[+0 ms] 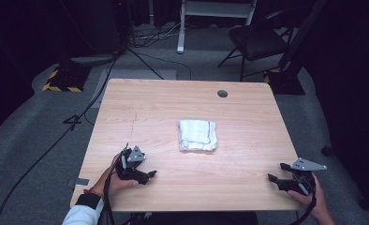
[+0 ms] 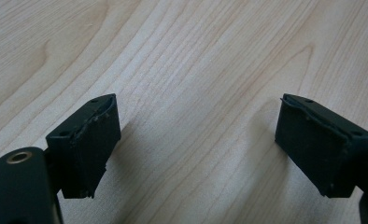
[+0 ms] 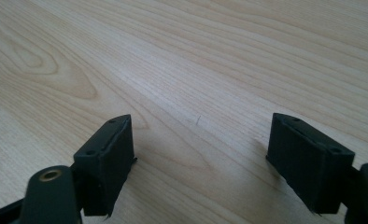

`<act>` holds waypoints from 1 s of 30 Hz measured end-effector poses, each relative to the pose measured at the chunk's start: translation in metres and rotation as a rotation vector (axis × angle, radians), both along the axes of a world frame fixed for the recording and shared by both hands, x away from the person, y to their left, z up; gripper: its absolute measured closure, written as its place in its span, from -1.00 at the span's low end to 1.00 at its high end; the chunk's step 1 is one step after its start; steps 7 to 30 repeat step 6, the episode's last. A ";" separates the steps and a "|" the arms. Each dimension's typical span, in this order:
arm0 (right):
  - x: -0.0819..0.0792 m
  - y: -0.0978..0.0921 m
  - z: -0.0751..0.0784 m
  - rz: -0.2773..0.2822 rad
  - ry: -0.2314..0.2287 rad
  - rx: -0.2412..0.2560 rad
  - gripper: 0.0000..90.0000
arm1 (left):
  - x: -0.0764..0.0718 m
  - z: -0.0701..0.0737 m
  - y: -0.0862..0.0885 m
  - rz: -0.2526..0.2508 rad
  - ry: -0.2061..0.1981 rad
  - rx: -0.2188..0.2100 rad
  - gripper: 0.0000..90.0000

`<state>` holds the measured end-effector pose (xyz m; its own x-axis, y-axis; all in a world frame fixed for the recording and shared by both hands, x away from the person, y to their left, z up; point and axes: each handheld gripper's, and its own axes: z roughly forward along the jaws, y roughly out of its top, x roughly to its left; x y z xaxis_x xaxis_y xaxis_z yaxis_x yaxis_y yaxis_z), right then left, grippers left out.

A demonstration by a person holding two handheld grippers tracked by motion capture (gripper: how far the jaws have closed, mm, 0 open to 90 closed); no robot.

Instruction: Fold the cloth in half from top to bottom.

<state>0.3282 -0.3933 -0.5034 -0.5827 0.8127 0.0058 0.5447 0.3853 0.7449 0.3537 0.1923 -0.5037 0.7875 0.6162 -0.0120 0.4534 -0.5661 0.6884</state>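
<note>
Item: folded white cloth pad, roughly square, soft terry-like fabric with a dark line tracing across its top layer. Position: flat on the pale wood-grain table top, near the middle, slightly toward the far side; nothing rests on it or touches it.

Item: left black two-jaw hand-held gripper. Position: low over the near left part of the table, well apart from the cloth. Jaws stand wide apart with bare wood between them, as the left gripper view confirms. Holds nothing.

Item: right black two-jaw hand-held gripper. Position: near right corner of the table, pointing inward, well apart from the cloth. Jaws likewise spread, with bare wood grain between them in the right gripper view. Holds nothing.

Item: small round dark grommet hole, far edge of the table, clear of the work.

Step in hand, judged: approach to the cloth, grasp not yet begun.

Handling notes: bring both grippers in from the near side, each toward its own near corner of the cloth. Keep jaws spread until one pad slides under the top layer. Pinch a single layer only if unfolding is meant; take the full thickness if the pad is to be moved whole. Come in low and level, since the fabric is limp and will bunch if pushed.
</note>
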 end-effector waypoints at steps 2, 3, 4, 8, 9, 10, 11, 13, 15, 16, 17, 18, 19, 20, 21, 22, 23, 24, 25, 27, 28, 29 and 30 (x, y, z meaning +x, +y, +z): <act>0.000 0.000 0.000 0.000 0.000 0.000 -0.49 | 0.000 0.000 0.000 0.000 0.000 0.000 -0.68; 0.000 0.000 0.000 0.000 0.000 0.000 -0.48 | 0.000 0.000 0.000 0.001 0.000 0.000 -0.68; 0.000 0.000 0.000 0.000 0.000 0.000 -0.48 | 0.000 0.000 0.000 0.001 0.000 0.000 -0.68; 0.000 0.000 0.000 0.001 0.000 0.000 -0.48 | 0.000 0.000 0.000 0.003 0.001 0.001 -0.68; 0.000 0.000 0.000 0.001 0.000 0.000 -0.48 | 0.000 0.000 0.000 0.003 0.001 0.001 -0.68; 0.000 0.000 0.000 0.001 0.000 0.000 -0.48 | 0.000 0.000 0.000 0.003 0.001 0.001 -0.68; 0.000 0.000 0.000 0.001 0.000 0.000 -0.48 | 0.000 0.000 0.000 0.003 0.001 0.001 -0.68; 0.000 0.000 0.000 0.001 0.000 0.000 -0.48 | 0.000 0.000 0.000 0.003 0.001 0.001 -0.68; 0.000 0.000 0.000 0.001 0.000 0.000 -0.48 | 0.000 0.000 0.000 0.003 0.001 0.001 -0.68; 0.000 0.000 0.000 0.001 0.000 0.000 -0.48 | 0.000 0.000 0.000 0.003 0.001 0.001 -0.68; 0.000 0.000 0.000 0.001 0.000 0.000 -0.48 | 0.000 0.000 0.000 0.003 0.001 0.001 -0.68; 0.000 0.000 0.000 0.001 0.000 0.000 -0.48 | 0.000 0.000 0.000 0.003 0.001 0.001 -0.68; 0.000 0.000 0.000 0.001 0.000 0.000 -0.48 | 0.000 0.000 0.000 0.003 0.001 0.001 -0.68; 0.000 0.000 0.000 0.001 0.000 0.000 -0.48 | 0.000 0.000 0.000 0.003 0.001 0.001 -0.68; 0.000 0.000 0.000 0.001 0.000 0.000 -0.48 | 0.000 0.000 0.000 0.003 0.001 0.001 -0.68; 0.000 0.000 0.000 0.001 0.000 0.000 -0.48 | 0.000 0.000 0.000 0.003 0.001 0.001 -0.68; 0.000 0.000 0.000 0.001 0.000 0.000 -0.48 | 0.000 0.000 0.000 0.003 0.001 0.001 -0.68; 0.000 0.000 0.000 0.001 0.000 0.000 -0.48 | 0.000 0.000 0.000 0.003 0.001 0.001 -0.68; 0.000 0.000 0.000 0.001 0.000 0.000 -0.48 | 0.000 0.000 0.000 0.003 0.001 0.001 -0.68; 0.000 0.000 0.000 0.001 0.000 0.000 -0.48 | 0.000 0.000 0.000 0.003 0.001 0.001 -0.68; 0.000 0.000 0.000 0.001 0.000 0.000 -0.48 | 0.000 0.000 0.000 0.003 0.001 0.001 -0.68; 0.000 0.000 0.000 0.001 0.000 0.000 -0.48 | 0.000 0.000 0.000 0.003 0.001 0.001 -0.68; 0.000 0.000 0.000 0.001 0.000 0.000 -0.48 | 0.000 0.000 0.000 0.003 0.001 0.001 -0.68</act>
